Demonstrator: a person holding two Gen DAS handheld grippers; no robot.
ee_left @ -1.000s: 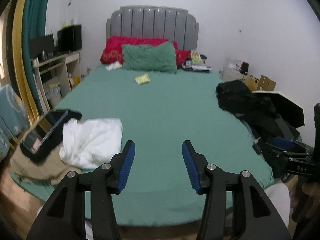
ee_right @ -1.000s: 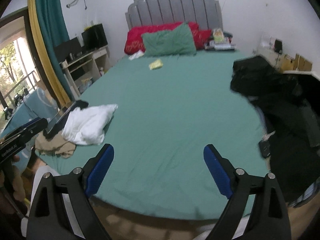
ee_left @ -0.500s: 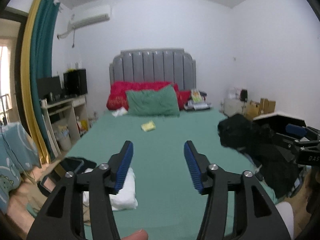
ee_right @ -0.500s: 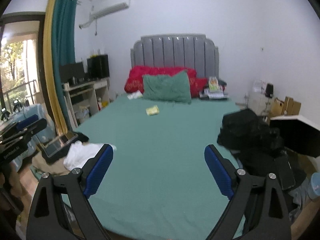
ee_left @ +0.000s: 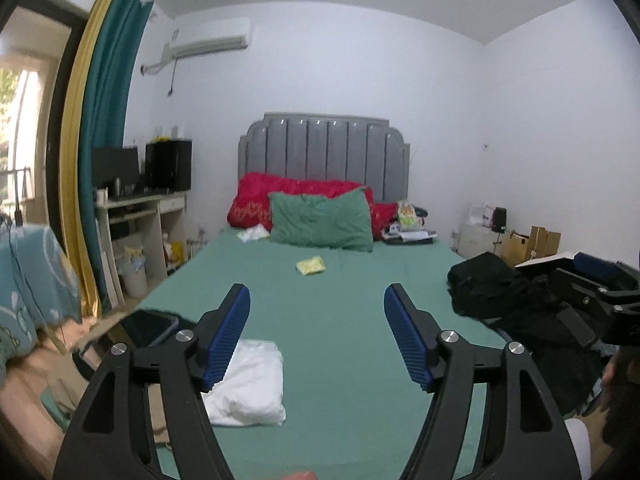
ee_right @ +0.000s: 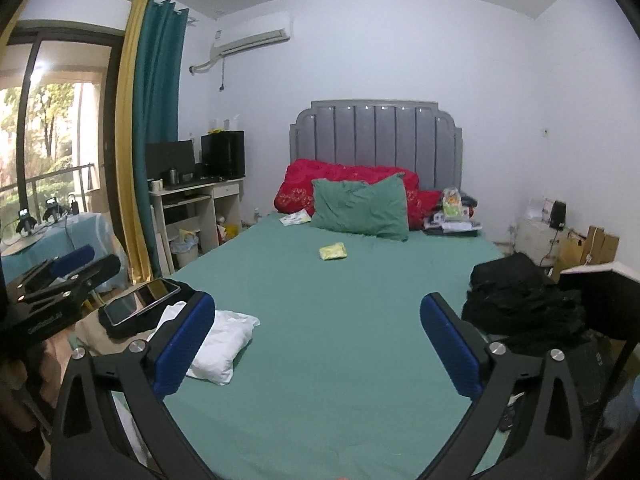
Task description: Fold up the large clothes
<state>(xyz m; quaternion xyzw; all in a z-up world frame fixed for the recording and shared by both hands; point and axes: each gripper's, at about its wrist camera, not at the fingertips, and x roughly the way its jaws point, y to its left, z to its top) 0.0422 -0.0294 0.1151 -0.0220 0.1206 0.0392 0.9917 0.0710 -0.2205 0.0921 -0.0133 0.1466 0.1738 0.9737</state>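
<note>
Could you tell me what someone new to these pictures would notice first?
Probably the wide bed with its green sheet filling the middle, with a red pillow and a green pillow against the grey headboard. Next come the white garment lying near the bed's left edge and the heap of black clothes on its right edge. Both grippers, left and right, are opening over the bed's near end with nothing between their jaws.

— What clothes are on the bed in front of me?

— A folded white cloth garment (ee_left: 244, 384) lies flat near the left edge of the green bedsheet (ee_left: 340, 320), close to the foot. A crumpled heap of black clothing (ee_right: 520, 304) sits at the right edge, unfolded, partly hanging off the side.

— Do the two touch?

— No, they lie well apart.
</note>
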